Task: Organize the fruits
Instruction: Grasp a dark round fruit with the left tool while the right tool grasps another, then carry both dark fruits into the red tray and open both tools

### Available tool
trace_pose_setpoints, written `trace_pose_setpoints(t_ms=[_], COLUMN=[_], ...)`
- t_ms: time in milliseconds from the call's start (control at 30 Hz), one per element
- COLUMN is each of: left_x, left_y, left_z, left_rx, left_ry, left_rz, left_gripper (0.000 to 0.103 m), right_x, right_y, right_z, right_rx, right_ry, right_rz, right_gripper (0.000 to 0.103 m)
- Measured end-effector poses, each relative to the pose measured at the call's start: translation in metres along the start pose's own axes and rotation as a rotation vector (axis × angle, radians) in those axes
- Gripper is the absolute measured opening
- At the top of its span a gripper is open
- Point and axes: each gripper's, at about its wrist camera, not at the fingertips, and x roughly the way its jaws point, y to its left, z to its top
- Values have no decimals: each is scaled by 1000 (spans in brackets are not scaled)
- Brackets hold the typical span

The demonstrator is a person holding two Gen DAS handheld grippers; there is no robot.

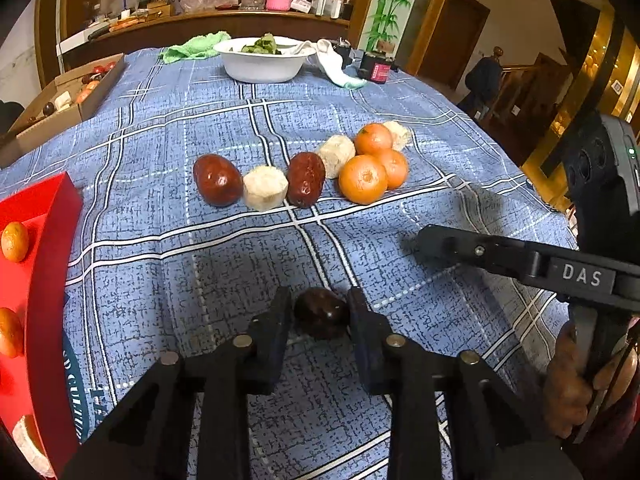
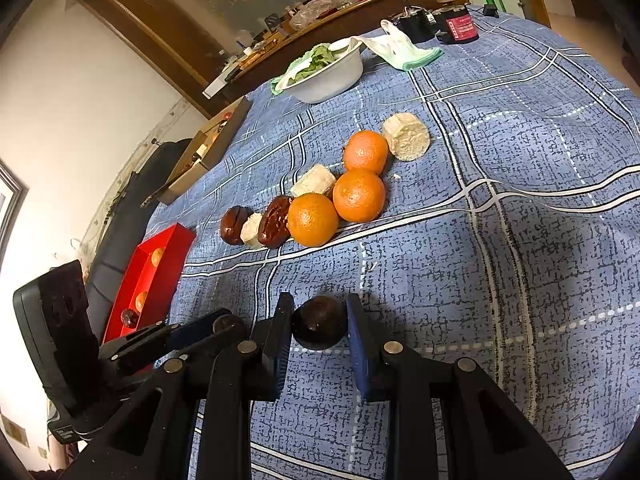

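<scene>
In the left wrist view my left gripper (image 1: 320, 304) is shut on a dark red date (image 1: 322, 314) just above the blue checked cloth. My right gripper (image 2: 320, 310) is likewise shut on another dark date (image 2: 318, 324); its black finger (image 1: 440, 244) reaches in from the right of the left wrist view. Farther out lie two dates (image 1: 218, 184), three pale round chunks (image 1: 265, 187) and three oranges (image 1: 363, 179) in a loose row. A red tray (image 1: 52, 248) at the left holds small oranges (image 1: 15, 241) and one date (image 2: 130, 317).
A white bowl (image 1: 260, 68) with greens stands at the far end, with a green cloth (image 1: 196, 48), a white cloth (image 1: 334, 64) and a dark jar (image 1: 378, 70) around it. A cardboard box (image 1: 96, 92) of fruit sits far left. A hand (image 1: 572, 384) grips the right handle.
</scene>
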Motion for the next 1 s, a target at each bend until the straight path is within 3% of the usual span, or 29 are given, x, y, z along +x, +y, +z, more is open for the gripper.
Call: trace_pose_setpoints(t_ms=[233,467,700,1000], left_x=[-29,-89,-138,-158], left_y=[18,80,171,252], left_z=[-2,-10,-34,-55], left_rx=[-71,-209,-383,-497], left_ry=[-69,-195,-285,-272], left_rz=[-27,14,142,234], left_gripper=[24,24,24,24], right_x=[-6,-10,10,92], right_y=[1,22,113,230], right_z=[-1,1,8,-3], right_rx=[8,56,-93,-304], right_ry=[-20,5,70,202], right_rz=[23,159,201,188], right_gripper=[28,28,28,29])
